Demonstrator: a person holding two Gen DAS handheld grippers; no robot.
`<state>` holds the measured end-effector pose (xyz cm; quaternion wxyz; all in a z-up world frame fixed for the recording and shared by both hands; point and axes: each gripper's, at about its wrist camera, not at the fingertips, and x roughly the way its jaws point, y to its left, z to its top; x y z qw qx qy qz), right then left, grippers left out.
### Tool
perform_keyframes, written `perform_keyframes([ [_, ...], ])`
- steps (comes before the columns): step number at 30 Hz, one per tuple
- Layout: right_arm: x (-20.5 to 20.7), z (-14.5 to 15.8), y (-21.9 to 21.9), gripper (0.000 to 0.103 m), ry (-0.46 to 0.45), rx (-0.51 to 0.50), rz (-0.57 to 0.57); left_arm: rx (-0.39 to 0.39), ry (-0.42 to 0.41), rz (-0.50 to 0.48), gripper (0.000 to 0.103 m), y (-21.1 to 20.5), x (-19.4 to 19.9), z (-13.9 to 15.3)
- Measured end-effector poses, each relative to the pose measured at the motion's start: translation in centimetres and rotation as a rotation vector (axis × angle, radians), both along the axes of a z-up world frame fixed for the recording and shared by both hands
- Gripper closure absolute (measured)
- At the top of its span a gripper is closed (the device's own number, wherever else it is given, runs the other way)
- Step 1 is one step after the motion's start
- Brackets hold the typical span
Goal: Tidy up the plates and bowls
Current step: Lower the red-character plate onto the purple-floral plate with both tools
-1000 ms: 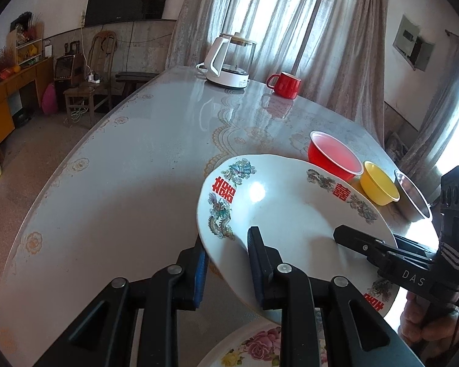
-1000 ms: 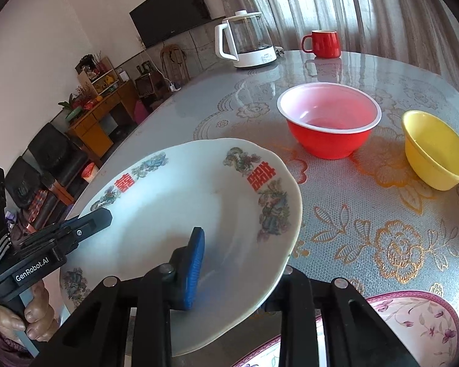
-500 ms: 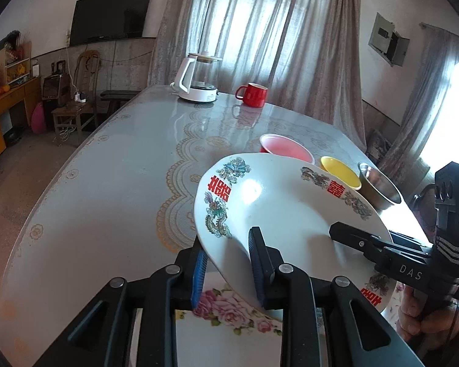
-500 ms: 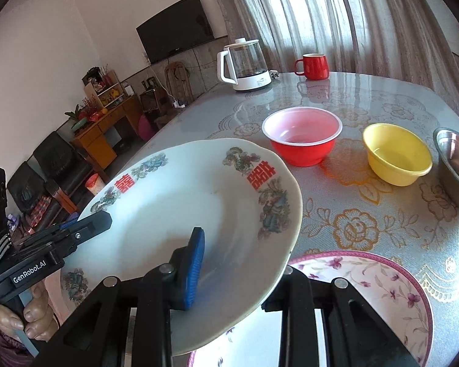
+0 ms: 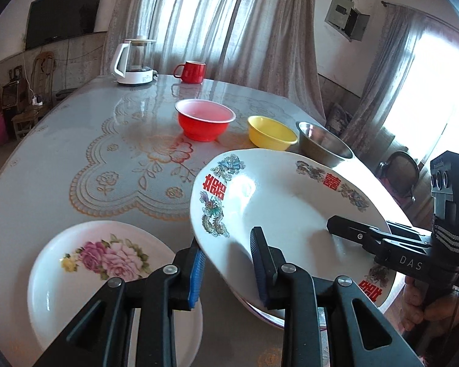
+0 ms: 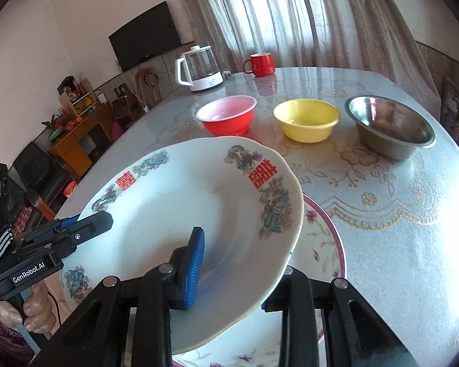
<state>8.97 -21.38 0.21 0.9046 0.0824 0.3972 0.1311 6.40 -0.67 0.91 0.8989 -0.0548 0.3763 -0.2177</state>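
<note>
Both grippers hold a large white plate [image 5: 290, 202] with red characters and dragons on its rim, lifted and tilted. My left gripper [image 5: 226, 241] is shut on its left rim, one pad under and one on top. My right gripper [image 6: 243, 253] is shut on the opposite rim, with its outer finger hidden below the plate [image 6: 183, 202]. A purple-rimmed flowered plate [image 6: 324, 235] lies on the table right under it. A white plate with pink roses [image 5: 76, 281] lies to the left. Behind stand a red bowl [image 5: 205, 119], a yellow bowl [image 5: 270, 133] and a steel bowl [image 5: 324, 143] in a row.
A glass kettle [image 5: 134, 61] and a red mug [image 5: 192, 72] stand at the table's far end. The table [image 5: 61, 128] has a lace-patterned cover. A person's hand [image 6: 36, 309] grips the left tool's handle. Chairs and a cabinet stand beyond the left edge.
Both grippers carried the plate back from the bowls toward the near edge and to the right. It now hangs over the purple-rimmed plate, and the rose plate has come into view on the left.
</note>
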Motion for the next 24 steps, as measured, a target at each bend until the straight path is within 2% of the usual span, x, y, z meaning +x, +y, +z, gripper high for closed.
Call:
perform_keyframes([
  [14, -1.1, -2.7, -3.0, 0.074, 0.095, -0.015, -0.07, 0.022, 0.095, -0.056, 0.071, -2.6, 0.5, -2.4],
  [24, -1.8, -3.0, -3.9, 0.071, 0.112, -0.027, -0.079, 0.023, 0.091, -0.067, 0.072, -2.6, 0.0, -2.7],
])
